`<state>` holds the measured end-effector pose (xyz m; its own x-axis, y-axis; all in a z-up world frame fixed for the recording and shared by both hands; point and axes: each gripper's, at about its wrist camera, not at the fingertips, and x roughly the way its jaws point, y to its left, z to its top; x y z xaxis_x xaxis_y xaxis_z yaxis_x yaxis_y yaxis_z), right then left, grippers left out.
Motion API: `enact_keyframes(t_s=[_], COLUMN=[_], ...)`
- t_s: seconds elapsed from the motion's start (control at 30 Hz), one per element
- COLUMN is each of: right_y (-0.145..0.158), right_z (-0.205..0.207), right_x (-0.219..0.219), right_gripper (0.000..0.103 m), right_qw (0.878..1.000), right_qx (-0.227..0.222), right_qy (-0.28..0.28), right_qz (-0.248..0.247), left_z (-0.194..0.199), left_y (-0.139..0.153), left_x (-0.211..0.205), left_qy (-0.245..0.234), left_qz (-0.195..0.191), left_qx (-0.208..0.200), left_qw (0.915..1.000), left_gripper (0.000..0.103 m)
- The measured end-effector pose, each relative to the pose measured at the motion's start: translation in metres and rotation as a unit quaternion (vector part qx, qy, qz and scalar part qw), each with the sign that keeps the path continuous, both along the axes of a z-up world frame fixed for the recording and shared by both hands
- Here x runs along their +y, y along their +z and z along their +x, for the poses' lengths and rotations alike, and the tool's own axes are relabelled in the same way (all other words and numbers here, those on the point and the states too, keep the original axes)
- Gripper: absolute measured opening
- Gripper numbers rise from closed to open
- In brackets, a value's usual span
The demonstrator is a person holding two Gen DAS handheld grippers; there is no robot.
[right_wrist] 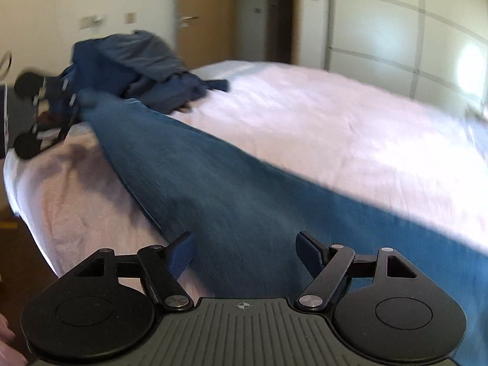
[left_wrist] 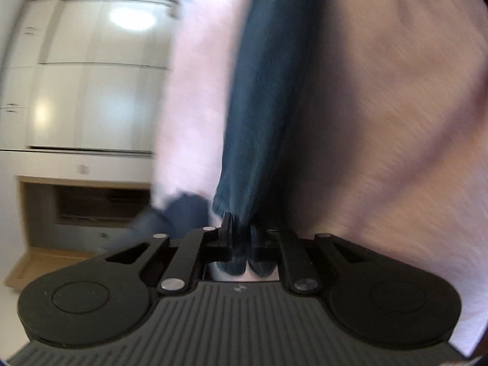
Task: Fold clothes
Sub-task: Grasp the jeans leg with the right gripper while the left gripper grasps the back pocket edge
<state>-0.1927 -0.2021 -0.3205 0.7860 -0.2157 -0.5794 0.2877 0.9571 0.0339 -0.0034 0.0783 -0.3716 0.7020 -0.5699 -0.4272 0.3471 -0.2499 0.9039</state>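
Left gripper (left_wrist: 239, 228) clamped on blue garment (left_wrist: 262, 106), lower centre of frame. Right gripper (right_wrist: 244, 253) jaws apart over same garment on bed (right_wrist: 335, 122), gripping nothing.

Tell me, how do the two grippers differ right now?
The left gripper is shut on the teal cloth; the right gripper is open and holds nothing. The left gripper has one end of the cloth pinched between its fingers, while the right gripper's fingers merely stand apart over the cloth's other end on the bed. Both are black two-finger tools of the same build.
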Motion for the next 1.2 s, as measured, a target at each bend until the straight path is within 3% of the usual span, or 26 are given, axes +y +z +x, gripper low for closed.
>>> enact_keyframes(t_s=[0.1, 0.2, 0.23, 0.4, 0.5, 0.6, 0.73, 0.87, 0.97, 1.03, 1.1, 1.2], right_y=[-0.008, -0.008, -0.007, -0.005, -0.006, -0.005, 0.0, 0.002, 0.01, 0.019, 0.032, 0.05], right_z=[-0.031, -0.074, -0.091, -0.172, -0.207, -0.229, -0.241, -0.253, -0.262, -0.267, -0.267, -0.253], right_x=[-0.001, -0.002, -0.004, -0.009, -0.009, -0.013, -0.019, -0.027, -0.034, -0.039, -0.055, -0.1], right_gripper=[0.076, 0.076, 0.076, 0.076, 0.076, 0.076, 0.076, 0.076, 0.076, 0.076, 0.076, 0.076], right_qw=[0.999, 0.996, 0.993, 0.968, 0.952, 0.944, 0.945, 0.944, 0.947, 0.952, 0.965, 0.983], right_qx=[-0.009, -0.023, -0.03, -0.069, -0.091, -0.093, -0.082, -0.09, -0.106, -0.114, -0.101, -0.045], right_qy=[-0.036, -0.086, -0.109, -0.237, -0.284, -0.311, -0.313, -0.314, -0.299, -0.28, -0.241, -0.178], right_qz=[0.017, 0.016, 0.021, 0.047, 0.061, 0.065, 0.044, 0.055, 0.058, 0.054, 0.031, -0.009], left_z=[-0.003, -0.002, -0.001, -0.004, -0.026, -0.069, -0.141, -0.217, -0.247, -0.237, -0.222, -0.195], left_y=[-0.005, 0.007, 0.011, 0.042, 0.059, 0.069, 0.067, 0.056, 0.054, 0.06, 0.066, 0.068], left_x=[0.007, 0.008, 0.008, 0.014, 0.0, -0.026, -0.076, -0.127, -0.169, -0.209, -0.25, -0.311], left_qy=[0.009, 0.029, 0.039, 0.056, 0.036, -0.02, -0.126, -0.234, -0.287, -0.294, -0.283, -0.244], left_qz=[-0.012, -0.025, -0.03, -0.068, -0.1, -0.124, -0.122, -0.092, -0.074, -0.066, -0.059, -0.039], left_qx=[0.011, 0.025, 0.027, 0.038, 0.067, 0.107, 0.154, 0.192, 0.206, 0.233, 0.274, 0.341], left_qw=[0.9998, 0.9989, 0.9984, 0.9954, 0.992, 0.9863, 0.9723, 0.9487, 0.9326, 0.9246, 0.9173, 0.9067], left_gripper=[0.013, 0.032, 0.035, 0.038, 0.039, 0.046, 0.053, 0.061, 0.062, 0.062, 0.061, 0.059])
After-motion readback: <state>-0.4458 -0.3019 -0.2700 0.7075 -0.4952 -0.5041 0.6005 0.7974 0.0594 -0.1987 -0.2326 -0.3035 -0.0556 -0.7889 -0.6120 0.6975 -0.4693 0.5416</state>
